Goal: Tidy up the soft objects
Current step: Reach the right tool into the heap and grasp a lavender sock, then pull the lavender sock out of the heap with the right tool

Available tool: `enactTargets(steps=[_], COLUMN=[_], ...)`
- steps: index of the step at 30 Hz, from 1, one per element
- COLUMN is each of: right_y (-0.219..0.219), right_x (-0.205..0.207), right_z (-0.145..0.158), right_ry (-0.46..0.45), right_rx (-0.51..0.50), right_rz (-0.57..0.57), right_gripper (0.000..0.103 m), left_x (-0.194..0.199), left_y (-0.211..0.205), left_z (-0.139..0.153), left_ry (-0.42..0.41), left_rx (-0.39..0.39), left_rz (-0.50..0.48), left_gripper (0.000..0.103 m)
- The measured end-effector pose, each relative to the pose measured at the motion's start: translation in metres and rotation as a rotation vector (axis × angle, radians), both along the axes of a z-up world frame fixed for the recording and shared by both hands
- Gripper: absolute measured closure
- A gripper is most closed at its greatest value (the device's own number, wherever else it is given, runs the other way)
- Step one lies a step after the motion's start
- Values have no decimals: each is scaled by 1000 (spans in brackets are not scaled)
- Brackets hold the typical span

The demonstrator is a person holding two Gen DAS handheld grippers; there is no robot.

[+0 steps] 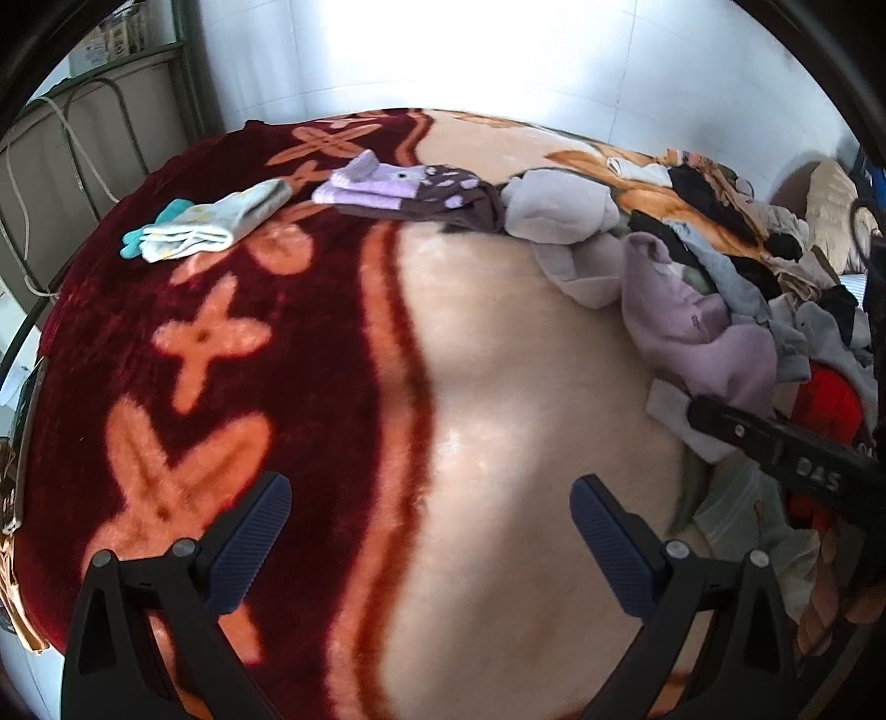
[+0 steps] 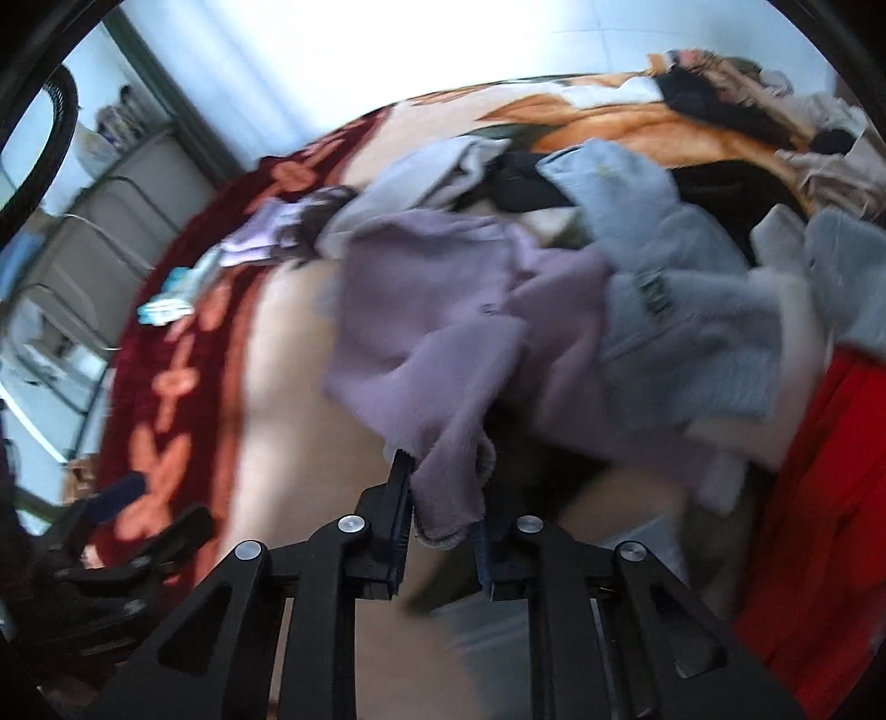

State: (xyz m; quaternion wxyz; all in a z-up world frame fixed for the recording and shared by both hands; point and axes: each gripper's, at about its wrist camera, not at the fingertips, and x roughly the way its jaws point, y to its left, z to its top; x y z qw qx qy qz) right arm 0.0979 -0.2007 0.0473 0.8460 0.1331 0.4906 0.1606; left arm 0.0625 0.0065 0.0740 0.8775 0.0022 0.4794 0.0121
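Observation:
A pile of mixed soft socks and cloths (image 1: 736, 266) lies along the right side of a patterned blanket (image 1: 310, 354). My right gripper (image 2: 443, 498) is shut on the cuff of a fuzzy lilac sock (image 2: 437, 332) at the pile's near edge; the same lilac sock (image 1: 692, 327) shows in the left wrist view, with the right gripper's finger (image 1: 775, 443) beside it. My left gripper (image 1: 432, 504) hovers open over bare blanket, nothing between its pads. Further back lie a folded white-and-teal sock pair (image 1: 210, 227) and a purple-and-brown sock pair (image 1: 404, 191).
Grey-blue fuzzy socks (image 2: 681, 277) and a red cloth (image 2: 819, 498) crowd the right of the pile. A metal shelf frame (image 1: 94, 127) stands past the blanket's left edge, before a white tiled wall (image 1: 498, 50). A beige pillow (image 1: 830, 205) sits far right.

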Motion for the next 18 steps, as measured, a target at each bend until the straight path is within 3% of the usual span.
enactTargets(steps=[6,10,18], right_y=[35,66,113], right_x=[-36,-57,-93], right_z=[11,3,-24], right_ry=[15,56,120], right_rx=[98,138,88], right_rz=[86,141,220], right_gripper=[84,84,84], left_x=[-21,-36,-59], left_y=[19,35,65], left_z=[7,10,12], left_ry=[-3,-3,1], left_rx=[-11,4,-3], left_rz=[35,60,104], left_gripper=[0,0,1])
